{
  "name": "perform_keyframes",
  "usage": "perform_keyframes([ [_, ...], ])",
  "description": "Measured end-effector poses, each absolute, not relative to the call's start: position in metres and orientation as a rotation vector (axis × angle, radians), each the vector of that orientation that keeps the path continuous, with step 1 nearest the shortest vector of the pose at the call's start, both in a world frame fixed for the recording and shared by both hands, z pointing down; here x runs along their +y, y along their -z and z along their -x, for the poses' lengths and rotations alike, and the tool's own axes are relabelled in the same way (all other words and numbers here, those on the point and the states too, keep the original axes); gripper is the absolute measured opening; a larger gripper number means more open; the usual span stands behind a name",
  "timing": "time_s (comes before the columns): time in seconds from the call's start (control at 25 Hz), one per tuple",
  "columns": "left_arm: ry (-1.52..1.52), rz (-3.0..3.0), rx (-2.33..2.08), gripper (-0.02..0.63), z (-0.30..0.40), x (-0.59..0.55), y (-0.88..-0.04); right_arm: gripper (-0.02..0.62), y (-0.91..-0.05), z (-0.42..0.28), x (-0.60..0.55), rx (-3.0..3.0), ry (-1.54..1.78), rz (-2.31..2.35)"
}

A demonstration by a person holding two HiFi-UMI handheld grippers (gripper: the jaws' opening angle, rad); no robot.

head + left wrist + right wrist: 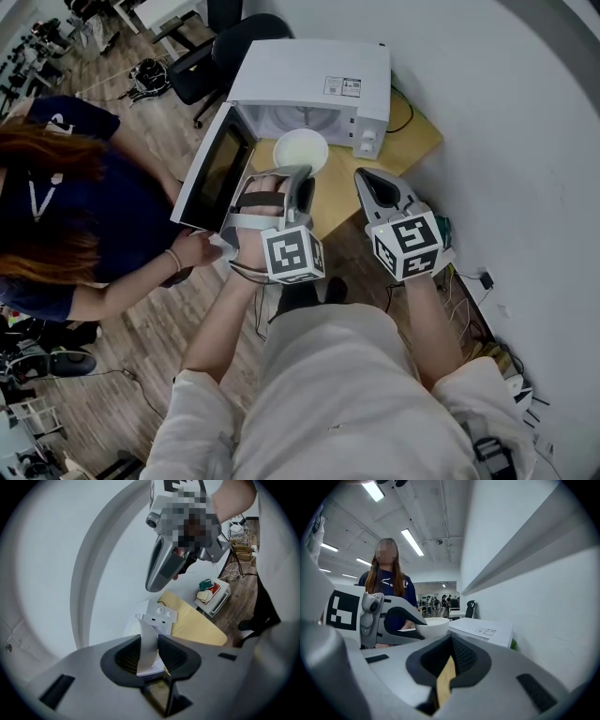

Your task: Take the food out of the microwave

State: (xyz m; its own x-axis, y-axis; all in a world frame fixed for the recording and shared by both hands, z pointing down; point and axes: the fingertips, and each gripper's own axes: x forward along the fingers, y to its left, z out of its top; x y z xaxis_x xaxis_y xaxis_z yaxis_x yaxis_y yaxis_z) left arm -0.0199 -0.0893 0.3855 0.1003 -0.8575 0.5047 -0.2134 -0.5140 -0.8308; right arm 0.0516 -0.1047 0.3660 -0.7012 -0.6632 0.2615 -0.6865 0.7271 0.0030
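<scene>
While a person (56, 216) is at left on the wood floor (141, 337), the microwave (314, 80) sits with its door (211, 173) open on a yellow table (412, 141). Left gripper (298, 178) pinches the rim of the white bowl (300, 150), just outside the cavity. Right gripper (370, 183): jaws pressed together, empty. White wall (506, 112) at right.

A white wall (506, 112) curves along the right of the head view, with a pale wooden worktop (419, 142) close beside it. The floor (159, 319) is wood plank in brown tones. A black office chair (214, 54) stands beyond the worktop's far end, and cables (469, 305) lie tangled on the floor by the wall. In the right gripper view a grey concrete ceiling (436, 513) carries long strip lights (411, 541), all lit, and the room runs far back as an open hall.
</scene>
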Motion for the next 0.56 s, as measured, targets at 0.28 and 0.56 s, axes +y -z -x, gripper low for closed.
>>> perform_keyframes([
  [0.28, 1.45, 1.805, 1.048, 0.109, 0.0204, -0.0904, -0.3885, -0.003, -0.367, -0.0526, -0.1077, -2.676, -0.14, -1.08],
  [0.56, 1.46, 1.801, 1.053, 0.109, 0.0234, -0.0908, -0.3902, -0.003, -0.3681, -0.0555, -0.109, -2.67, -0.164, -1.079],
])
